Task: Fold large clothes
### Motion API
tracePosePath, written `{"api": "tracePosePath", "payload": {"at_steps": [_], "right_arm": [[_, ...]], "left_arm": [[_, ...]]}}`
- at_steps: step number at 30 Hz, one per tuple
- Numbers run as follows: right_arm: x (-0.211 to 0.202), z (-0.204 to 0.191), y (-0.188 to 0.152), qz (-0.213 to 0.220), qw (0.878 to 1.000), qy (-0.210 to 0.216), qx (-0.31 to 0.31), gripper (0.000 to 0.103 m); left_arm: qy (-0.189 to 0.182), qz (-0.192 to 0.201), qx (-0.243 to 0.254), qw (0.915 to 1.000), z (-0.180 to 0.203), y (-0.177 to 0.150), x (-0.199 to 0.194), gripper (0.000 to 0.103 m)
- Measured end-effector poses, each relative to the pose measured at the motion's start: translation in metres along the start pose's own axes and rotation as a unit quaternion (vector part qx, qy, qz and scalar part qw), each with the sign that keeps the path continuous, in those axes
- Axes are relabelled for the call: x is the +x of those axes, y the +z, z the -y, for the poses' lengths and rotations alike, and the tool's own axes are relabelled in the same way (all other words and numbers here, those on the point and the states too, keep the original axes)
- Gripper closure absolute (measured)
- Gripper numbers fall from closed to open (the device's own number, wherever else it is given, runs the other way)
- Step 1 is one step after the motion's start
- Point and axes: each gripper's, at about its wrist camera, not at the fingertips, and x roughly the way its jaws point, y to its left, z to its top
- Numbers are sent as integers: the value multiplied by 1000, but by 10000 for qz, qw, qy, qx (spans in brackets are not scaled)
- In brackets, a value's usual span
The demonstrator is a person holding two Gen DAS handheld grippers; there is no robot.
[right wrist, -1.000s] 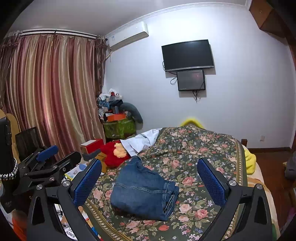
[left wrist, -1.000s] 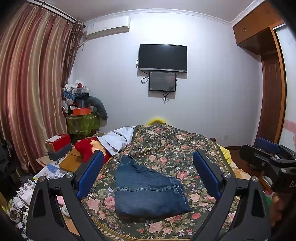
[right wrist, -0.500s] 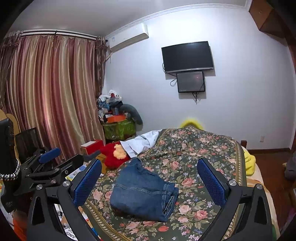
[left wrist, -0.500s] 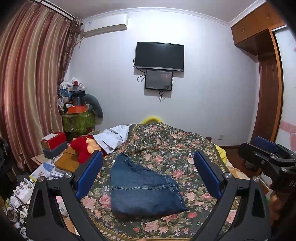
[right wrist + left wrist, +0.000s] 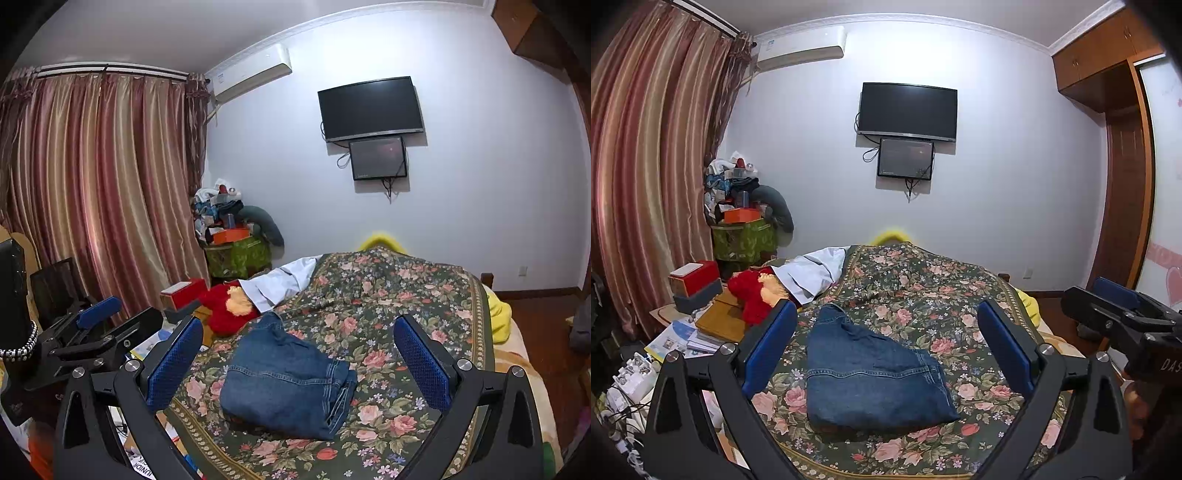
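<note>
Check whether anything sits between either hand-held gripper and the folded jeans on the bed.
Nothing visible does. The folded jeans lie alone on the floral bedspread, and both the left hand-held gripper and the right hand-held gripper hang open above them with only air between.

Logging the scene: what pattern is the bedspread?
Dark green with pink roses; the left wrist view shows it best.

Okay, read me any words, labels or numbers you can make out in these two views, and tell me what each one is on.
"DAS", cut off by the frame edge: on the right gripper body, seen from the left wrist.
"UNID", partial, upside down: on a printed paper beside the bed.
Air conditioner sticker: too small to read.
</note>
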Motion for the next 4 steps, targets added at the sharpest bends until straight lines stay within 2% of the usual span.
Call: {"api": "tracePosePath", "payload": {"at_steps": [4], "right_arm": [[1, 0, -1, -34, 10000, -6, 37, 0]], "left_arm": [[39, -28, -19, 10000, 0, 0, 2, 4]]}}
